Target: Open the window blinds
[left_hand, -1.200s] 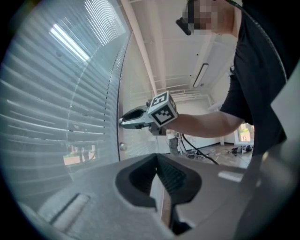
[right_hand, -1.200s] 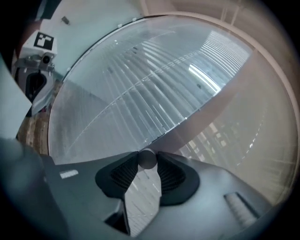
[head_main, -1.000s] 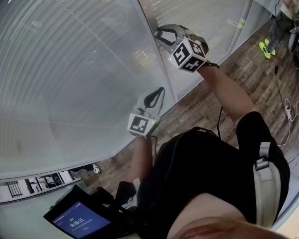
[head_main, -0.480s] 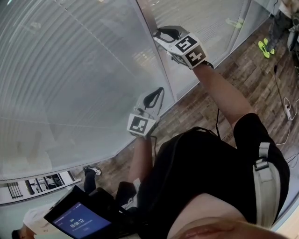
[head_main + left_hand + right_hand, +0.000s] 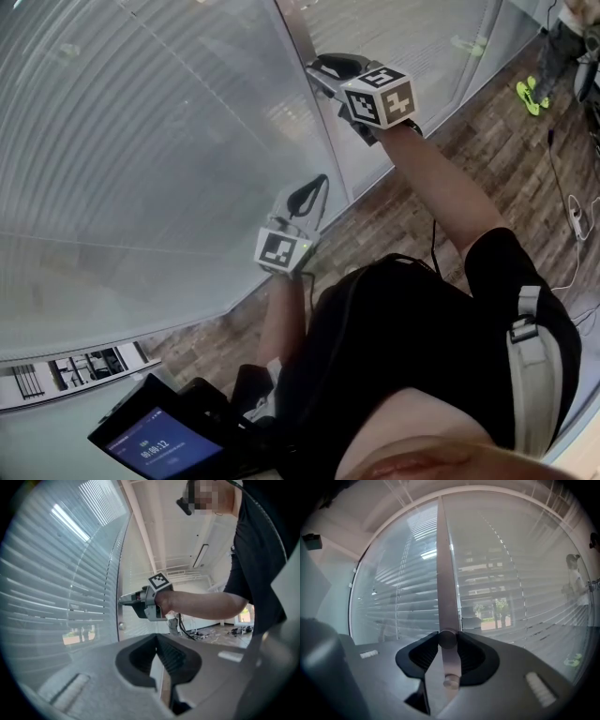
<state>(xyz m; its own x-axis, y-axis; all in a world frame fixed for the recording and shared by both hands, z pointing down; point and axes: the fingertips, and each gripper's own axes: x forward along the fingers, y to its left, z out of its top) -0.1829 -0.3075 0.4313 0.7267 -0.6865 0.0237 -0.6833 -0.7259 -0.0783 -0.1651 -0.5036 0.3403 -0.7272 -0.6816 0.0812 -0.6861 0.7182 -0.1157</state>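
Observation:
The window blinds [image 5: 141,141] hang shut behind glass, their slats almost flat. A metal frame post [image 5: 314,131] divides two panes. My right gripper [image 5: 317,67] is pressed to this post, shut on a small round metal knob [image 5: 447,639] that sits between its black pads. A second small knob [image 5: 451,681] shows lower on the post [image 5: 444,573]. My left gripper [image 5: 323,183] hovers lower beside the same post, shut, with nothing in it. In the left gripper view the right gripper [image 5: 123,600] reaches level to the post above another knob [image 5: 122,626].
A dark tablet [image 5: 155,445] with a lit screen is at the lower left. Wood flooring [image 5: 487,131] runs along the glass wall. Cables [image 5: 577,220] lie on the floor at the right. Beyond the glass stands a person with yellow-green shoes [image 5: 532,94].
My right gripper has rolled about its own axis while staying on the knob, so its marker cube shows a different face. The left gripper has not moved. A shoe seen under the glass is gone.

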